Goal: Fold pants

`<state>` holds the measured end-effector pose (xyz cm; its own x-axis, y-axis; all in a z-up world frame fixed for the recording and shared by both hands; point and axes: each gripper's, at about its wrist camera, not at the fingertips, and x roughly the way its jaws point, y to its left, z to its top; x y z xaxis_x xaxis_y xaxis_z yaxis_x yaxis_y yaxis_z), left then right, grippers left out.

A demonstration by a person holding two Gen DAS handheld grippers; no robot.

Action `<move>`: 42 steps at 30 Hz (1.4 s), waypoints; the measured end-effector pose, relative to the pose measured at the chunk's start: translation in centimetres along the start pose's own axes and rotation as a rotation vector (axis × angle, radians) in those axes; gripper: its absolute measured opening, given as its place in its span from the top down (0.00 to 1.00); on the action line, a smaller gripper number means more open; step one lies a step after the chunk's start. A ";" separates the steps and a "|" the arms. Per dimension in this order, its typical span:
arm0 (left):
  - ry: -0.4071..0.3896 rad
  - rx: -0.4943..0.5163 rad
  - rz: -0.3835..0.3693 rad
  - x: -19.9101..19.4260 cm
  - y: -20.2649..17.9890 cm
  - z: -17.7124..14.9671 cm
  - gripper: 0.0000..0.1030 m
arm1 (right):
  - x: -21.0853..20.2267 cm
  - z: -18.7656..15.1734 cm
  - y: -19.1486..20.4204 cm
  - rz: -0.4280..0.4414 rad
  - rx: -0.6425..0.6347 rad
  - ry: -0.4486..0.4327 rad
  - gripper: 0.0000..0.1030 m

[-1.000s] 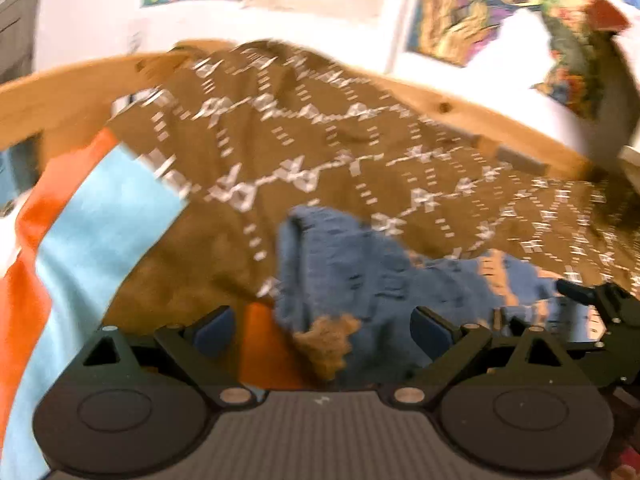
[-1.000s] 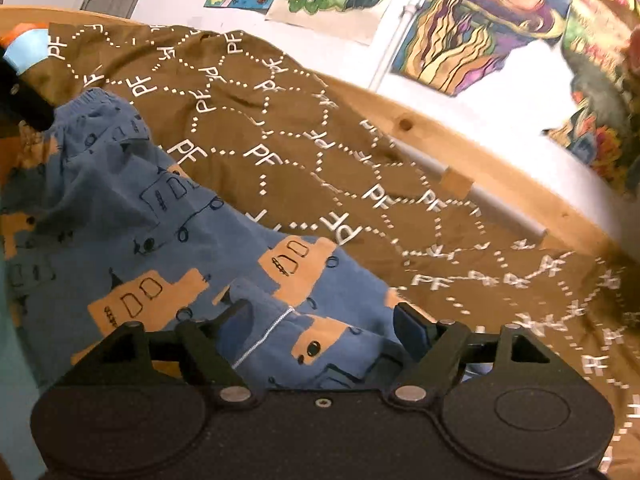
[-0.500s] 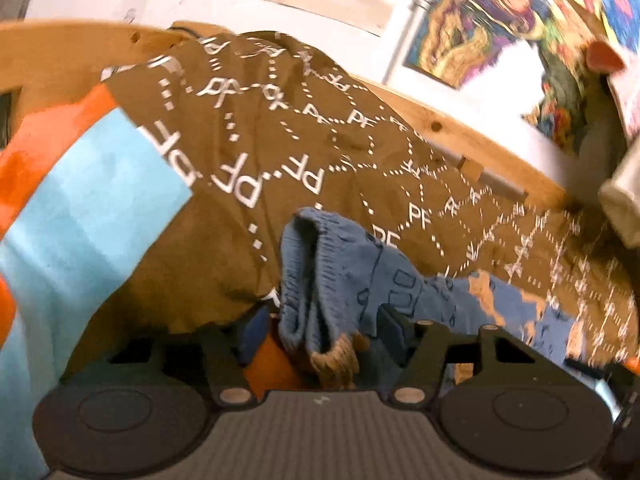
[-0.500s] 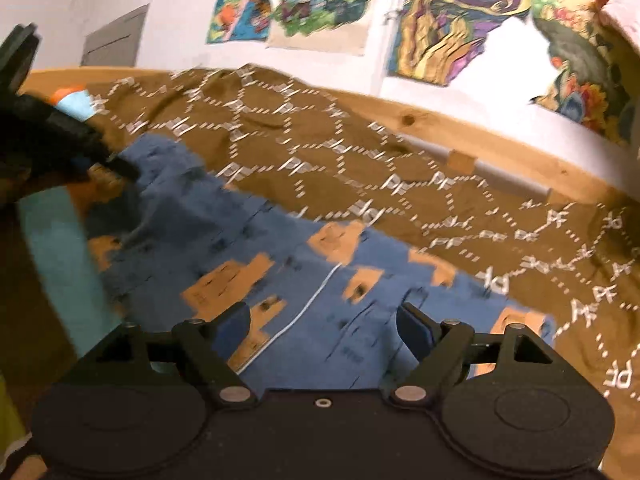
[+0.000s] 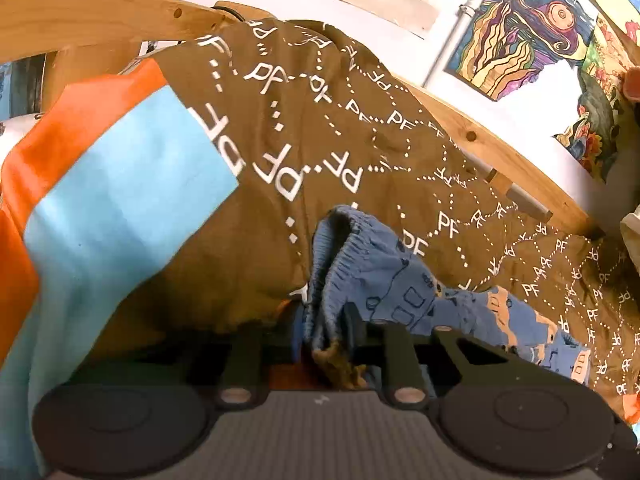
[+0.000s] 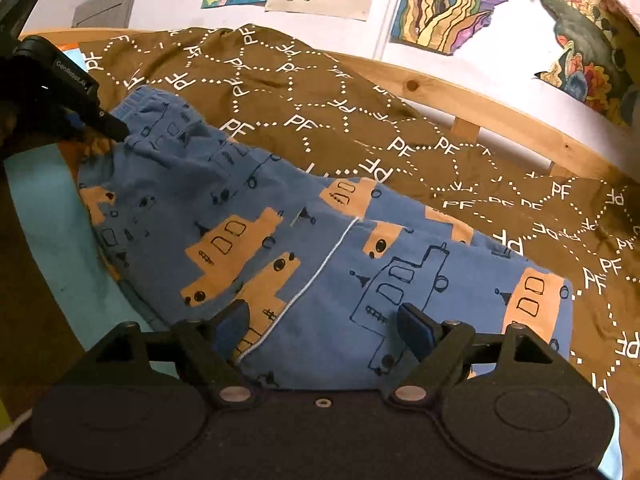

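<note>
Blue pants [image 6: 280, 232] printed with orange boats lie stretched across a brown blanket [image 6: 320, 92]. The elastic waistband [image 5: 344, 264] is bunched up between the fingers of my left gripper [image 5: 326, 320], whose jaws are closing and pinch the fabric. From the right wrist view the left gripper [image 6: 108, 126] bites the waistband at the pants' far left end. My right gripper [image 6: 324, 316] is open low over the leg part near the hem, and its pads touch nothing.
A light blue and orange panel [image 5: 120, 184] of the blanket lies to the left. A wooden bed rail [image 6: 480, 100] runs behind the blanket, with posters [image 6: 452, 4] on the white wall above it.
The left jaws have narrowed from wide apart to a pinch on the waistband. The right gripper has drifted along the pants toward the legs, and the pants now lie flatter.
</note>
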<state>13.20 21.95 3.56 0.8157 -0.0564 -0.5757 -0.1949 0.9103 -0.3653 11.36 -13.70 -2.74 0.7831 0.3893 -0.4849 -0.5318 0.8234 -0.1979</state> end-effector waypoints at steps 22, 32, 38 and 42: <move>-0.088 0.252 -0.133 -4.5 -10.2 1.3 0.85 | -0.9 0.1 -0.7 0.002 0.034 -0.030 0.15; -0.054 0.392 -0.321 -3.4 -18.2 0.0 0.85 | -4.0 -0.1 -7.4 -0.065 0.059 -0.074 0.15; 0.031 0.522 -0.445 0.3 -23.8 -3.8 0.84 | -5.9 -1.5 -13.0 -0.169 0.102 -0.068 0.11; 0.101 0.639 -0.516 3.2 -26.4 -7.6 0.80 | -7.0 -3.0 -15.5 -0.224 0.115 -0.054 0.09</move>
<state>16.81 -5.36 5.83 0.6588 -0.5403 -0.5236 0.5632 0.8156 -0.1330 13.17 -30.36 1.18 0.8949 0.2107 -0.3935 -0.3055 0.9319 -0.1957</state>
